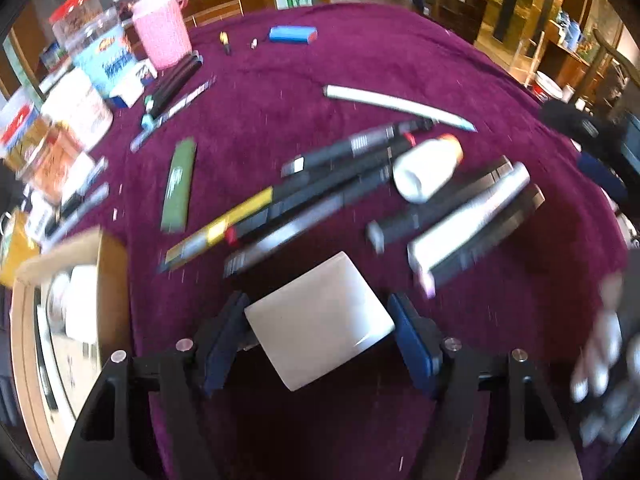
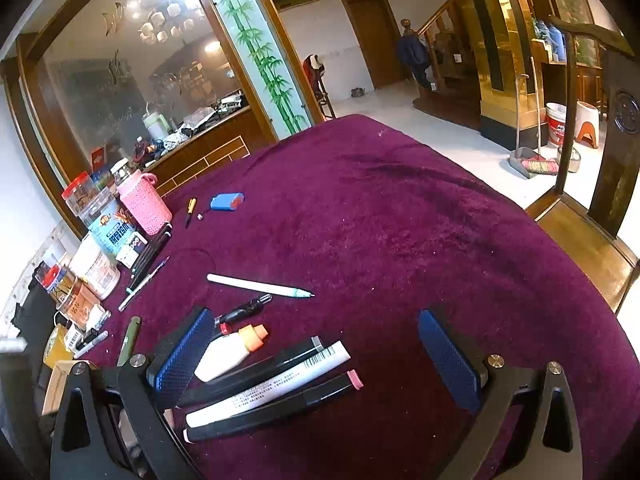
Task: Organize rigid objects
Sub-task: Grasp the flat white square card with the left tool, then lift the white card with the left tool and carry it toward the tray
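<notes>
My left gripper (image 1: 318, 332) points down at the purple tablecloth (image 1: 360, 60), and its blue pads touch both sides of a flat white square box (image 1: 320, 320); it is shut on it. Beyond it lie several dark markers (image 1: 320, 200), a white glue bottle (image 1: 428, 168) with an orange cap, a white tube (image 1: 472, 216) and a white pen (image 1: 396, 106). My right gripper (image 2: 320, 360) stands open low over the cloth. The glue bottle (image 2: 228, 354), a white tube (image 2: 272, 384) and black markers (image 2: 260, 408) lie just inside its left finger (image 2: 184, 356).
An open cardboard box (image 1: 108, 264) stands at the near left edge. Jars, a blue carton and a pink knitted cup (image 1: 162, 36) crowd the left side. A green marker (image 1: 179, 184) and a blue case (image 1: 292, 35) lie apart. The right half of the cloth (image 2: 400, 220) is bare.
</notes>
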`<state>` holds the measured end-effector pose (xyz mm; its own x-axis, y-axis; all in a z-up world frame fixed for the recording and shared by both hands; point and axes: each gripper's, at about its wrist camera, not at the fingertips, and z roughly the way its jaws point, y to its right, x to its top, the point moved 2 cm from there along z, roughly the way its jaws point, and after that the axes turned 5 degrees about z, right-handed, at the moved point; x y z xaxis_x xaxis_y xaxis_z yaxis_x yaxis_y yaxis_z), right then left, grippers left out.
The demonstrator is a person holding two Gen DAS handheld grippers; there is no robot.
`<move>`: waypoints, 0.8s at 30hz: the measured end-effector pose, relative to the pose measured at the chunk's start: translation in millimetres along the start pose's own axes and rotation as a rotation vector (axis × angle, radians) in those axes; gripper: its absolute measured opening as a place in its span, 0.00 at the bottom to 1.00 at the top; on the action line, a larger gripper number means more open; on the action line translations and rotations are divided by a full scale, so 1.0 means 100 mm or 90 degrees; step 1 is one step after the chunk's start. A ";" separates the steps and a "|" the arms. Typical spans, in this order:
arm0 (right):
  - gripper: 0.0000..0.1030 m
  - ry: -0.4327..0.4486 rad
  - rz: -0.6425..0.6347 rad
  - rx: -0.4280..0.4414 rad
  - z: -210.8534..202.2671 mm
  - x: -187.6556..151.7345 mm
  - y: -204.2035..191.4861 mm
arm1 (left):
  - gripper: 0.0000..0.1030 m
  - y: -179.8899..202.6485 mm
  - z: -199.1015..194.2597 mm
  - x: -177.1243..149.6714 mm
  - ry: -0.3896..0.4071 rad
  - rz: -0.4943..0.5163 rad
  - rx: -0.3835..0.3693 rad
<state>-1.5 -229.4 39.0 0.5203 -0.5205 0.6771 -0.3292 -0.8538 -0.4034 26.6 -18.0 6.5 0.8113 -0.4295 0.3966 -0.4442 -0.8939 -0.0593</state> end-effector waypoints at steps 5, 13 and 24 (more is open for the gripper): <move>0.99 -0.030 0.004 0.012 0.07 -0.03 0.00 | 0.68 -0.07 -0.22 -0.42 -0.014 -0.015 -0.071; 0.99 -0.039 0.005 0.011 0.09 -0.06 0.01 | 0.72 0.01 -0.44 -0.57 0.058 0.091 -0.063; 0.99 -0.050 0.002 0.001 0.15 -0.07 -0.01 | 0.70 0.19 -0.22 -0.53 -0.028 0.187 -0.035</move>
<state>7.3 -225.5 25.2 0.5798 -0.5226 0.6250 -0.3294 -0.8520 -0.4069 -33.5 -9.6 4.2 0.6606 -0.6748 0.3290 -0.6812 -0.7230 -0.1153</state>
